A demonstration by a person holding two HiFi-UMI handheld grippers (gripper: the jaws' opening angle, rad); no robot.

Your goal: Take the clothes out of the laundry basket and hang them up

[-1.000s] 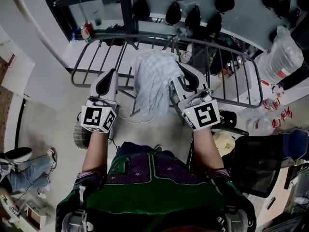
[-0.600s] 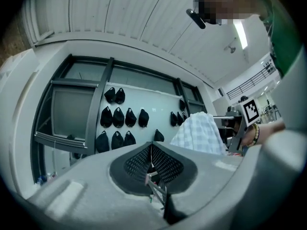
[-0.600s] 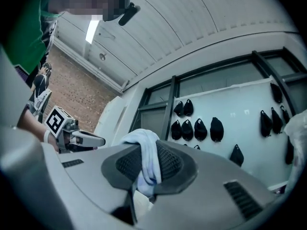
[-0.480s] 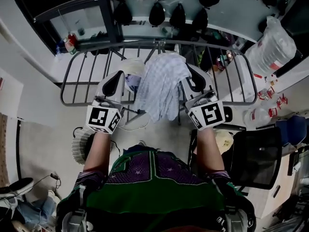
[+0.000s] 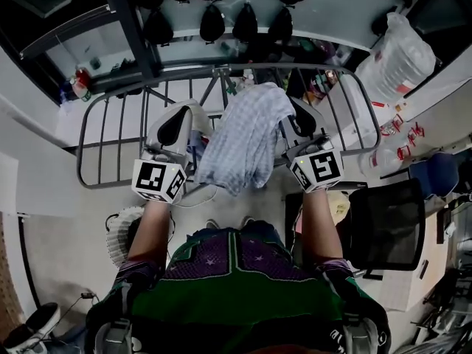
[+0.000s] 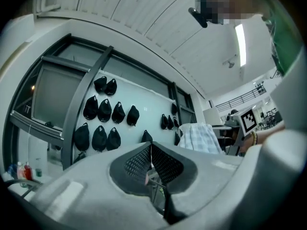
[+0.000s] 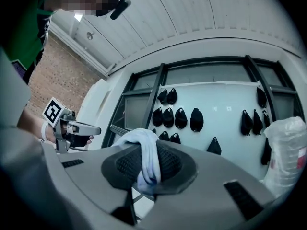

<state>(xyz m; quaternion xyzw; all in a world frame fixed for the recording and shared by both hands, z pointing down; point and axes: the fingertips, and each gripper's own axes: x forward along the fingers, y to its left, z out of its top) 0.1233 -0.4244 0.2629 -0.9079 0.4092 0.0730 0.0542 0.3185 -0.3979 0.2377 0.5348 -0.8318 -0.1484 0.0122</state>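
A light checked cloth (image 5: 243, 139) hangs in folds between my two grippers, above the rails of a grey metal drying rack (image 5: 110, 135). My right gripper (image 5: 293, 115) is shut on the cloth's upper edge; a white bunch of the cloth (image 7: 144, 145) is pinched between its pads (image 7: 168, 164). My left gripper (image 5: 183, 113) is held level with it to the left, its jaws shut. Only a thin pale sliver shows at the seam of its pads (image 6: 165, 164), and I cannot tell what it is. In the left gripper view the cloth (image 6: 199, 138) is off to the right, apart from that gripper.
Black caps (image 5: 212, 22) hang in rows on the wall behind the rack. A clear bag of bottles (image 5: 398, 57) stands at the right, a black chair (image 5: 387, 227) below it. A white ribbed round object (image 5: 122, 231) lies on the floor by my left arm.
Both grippers have moved together with the cloth along the rack toward its right end. The cloth now hangs further over the rails. Neither gripper's jaws have changed.
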